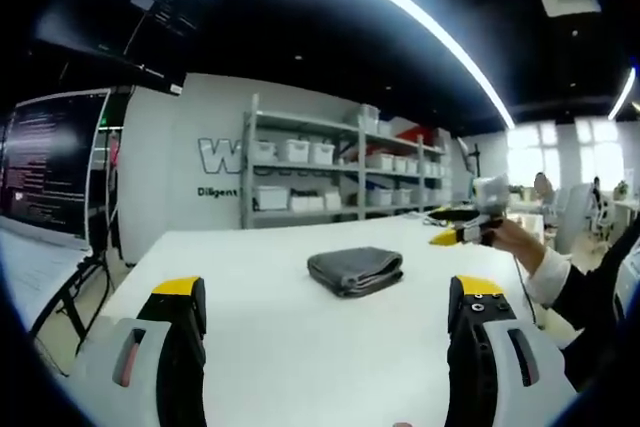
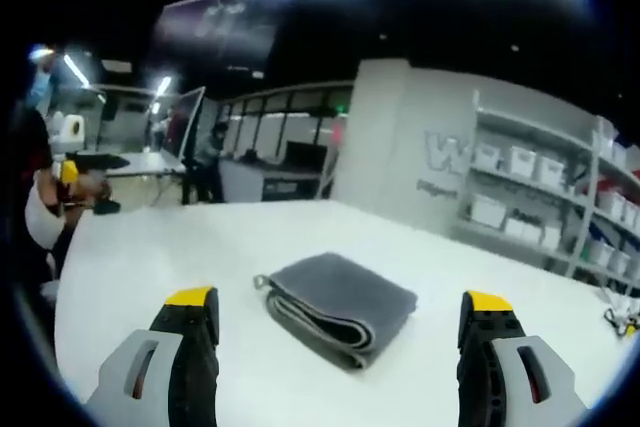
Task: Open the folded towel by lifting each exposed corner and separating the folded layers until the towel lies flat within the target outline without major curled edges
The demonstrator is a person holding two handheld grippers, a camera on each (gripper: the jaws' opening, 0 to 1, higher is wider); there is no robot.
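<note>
A grey folded towel [image 1: 355, 269] lies on the white table [image 1: 250, 277], past the middle of it. My left gripper [image 1: 328, 292] is open, short of the towel and above the tabletop, with nothing between its jaws. Beyond the towel on the right, the right gripper [image 1: 462, 235] is held by a hand in a dark sleeve. In the right gripper view the same towel [image 2: 340, 309] shows its stacked folds towards me, with a small loop at its left corner. My right gripper [image 2: 340, 299] is open, and the towel sits framed between its jaws, untouched.
A metal shelf rack with white bins [image 1: 330, 172] stands behind the table, also seen as the rack [image 2: 540, 197]. Dark monitors [image 1: 50, 162] stand off the table's left side. A person's sleeve [image 2: 40, 217] is at the far table edge.
</note>
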